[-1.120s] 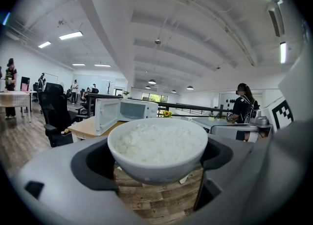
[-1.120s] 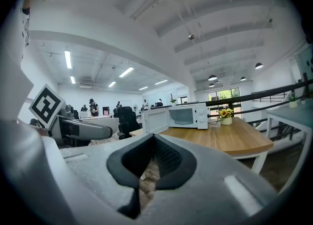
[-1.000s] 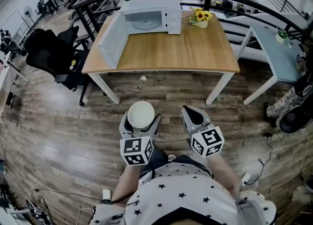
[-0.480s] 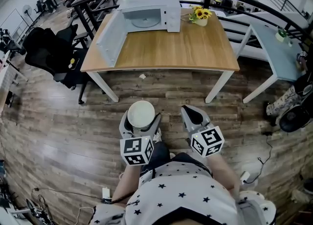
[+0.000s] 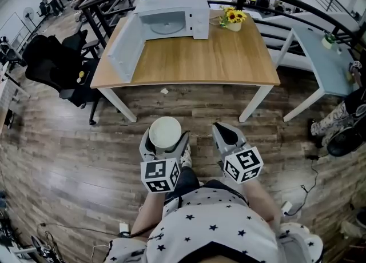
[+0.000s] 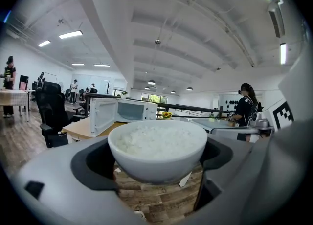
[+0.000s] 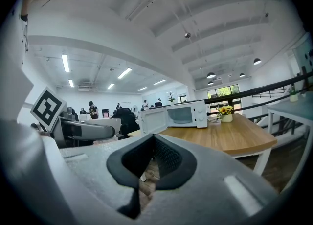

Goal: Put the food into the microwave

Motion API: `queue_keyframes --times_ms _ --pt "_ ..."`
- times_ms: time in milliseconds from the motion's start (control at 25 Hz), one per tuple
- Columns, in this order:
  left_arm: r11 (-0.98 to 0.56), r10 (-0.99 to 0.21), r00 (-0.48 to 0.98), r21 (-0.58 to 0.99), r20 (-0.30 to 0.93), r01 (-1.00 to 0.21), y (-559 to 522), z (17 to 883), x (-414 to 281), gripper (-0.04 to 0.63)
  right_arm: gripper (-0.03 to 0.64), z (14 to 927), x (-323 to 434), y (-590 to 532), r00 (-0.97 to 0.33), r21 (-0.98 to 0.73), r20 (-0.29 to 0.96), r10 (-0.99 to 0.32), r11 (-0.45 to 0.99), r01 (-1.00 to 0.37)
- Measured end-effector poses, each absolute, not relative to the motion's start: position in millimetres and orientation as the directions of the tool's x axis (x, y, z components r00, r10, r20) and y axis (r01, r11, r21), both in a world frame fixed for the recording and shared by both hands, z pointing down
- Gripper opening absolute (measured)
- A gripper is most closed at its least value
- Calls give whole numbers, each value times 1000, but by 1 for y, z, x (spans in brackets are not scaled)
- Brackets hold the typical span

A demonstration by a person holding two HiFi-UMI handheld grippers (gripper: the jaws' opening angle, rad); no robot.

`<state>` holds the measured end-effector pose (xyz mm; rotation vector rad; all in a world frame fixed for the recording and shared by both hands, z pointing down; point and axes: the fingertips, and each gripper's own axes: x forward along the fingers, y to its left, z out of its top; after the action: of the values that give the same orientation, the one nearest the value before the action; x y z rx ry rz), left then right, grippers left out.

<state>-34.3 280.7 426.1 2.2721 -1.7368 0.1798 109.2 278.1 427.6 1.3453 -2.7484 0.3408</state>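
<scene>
A white bowl of rice (image 5: pixel 164 132) sits between the jaws of my left gripper (image 5: pixel 164 137), which is shut on it, low over the wooden floor in front of the person. From the left gripper view the bowl (image 6: pixel 157 146) fills the middle, with the microwave (image 6: pixel 128 111) far behind it. The white microwave (image 5: pixel 171 16) stands at the back of the wooden table (image 5: pixel 229 56), and its door (image 5: pixel 122 47) hangs open to the left. To the right of the bowl, my right gripper (image 5: pixel 227 136) is shut and holds nothing. It looks toward the microwave (image 7: pixel 183 114).
A pot of sunflowers (image 5: pixel 233 19) stands right of the microwave. Black office chairs (image 5: pixel 51 64) are left of the table. A pale blue desk (image 5: pixel 329 64) is at the right. A dark railing (image 5: pixel 297 4) curves behind the table. Wooden floor separates me from the table.
The table and microwave have drifted slightly up and left in the head view. Both grippers keep the same pose, the bowl still in the left one.
</scene>
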Motion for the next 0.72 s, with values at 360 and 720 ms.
queue_keyframes --times_ms 360,720 --pt "-242 -927 273 147 257 -959 233 430 -40 491 6 431 102 232 -624 -160 153 -766 604 -781" --pt "-243 -926 273 143 261 -960 165 427 -51 491 6 427 91 166 -631 -150 160 -759 613 -776"
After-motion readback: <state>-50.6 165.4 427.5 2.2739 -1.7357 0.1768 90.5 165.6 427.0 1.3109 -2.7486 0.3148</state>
